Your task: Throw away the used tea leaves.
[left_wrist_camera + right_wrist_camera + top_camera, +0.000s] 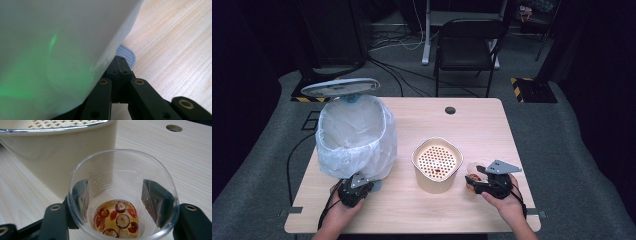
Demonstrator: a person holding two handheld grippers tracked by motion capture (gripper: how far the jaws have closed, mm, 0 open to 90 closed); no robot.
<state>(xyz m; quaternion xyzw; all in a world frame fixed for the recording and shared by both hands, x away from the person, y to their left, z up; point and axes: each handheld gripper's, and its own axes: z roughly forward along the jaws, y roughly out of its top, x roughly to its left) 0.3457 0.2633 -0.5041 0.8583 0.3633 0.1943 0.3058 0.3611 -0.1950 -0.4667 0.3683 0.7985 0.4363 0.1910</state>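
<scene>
A bin lined with a white plastic bag [354,137] stands at the table's left, its grey lid [340,87] raised. My left gripper [368,186] is shut at the bin's foot, and its tips [121,65] rest against a grey ribbed pedal [127,53]. The bag [55,50] bulges over the left jaw. A cream pot with a perforated strainer top [437,162] sits mid-table. Just right of it, my right gripper [472,181] is shut on a clear plastic cup [122,195], a pad against each wall. The cup [473,170] holds a little amber liquid with red fruit slices [117,218].
The wooden table [492,130] has a round cable hole [450,110] near its far edge. A black chair [467,42] and loose cables stand on the floor behind. The cream pot's wall [57,152] is close in front of the cup.
</scene>
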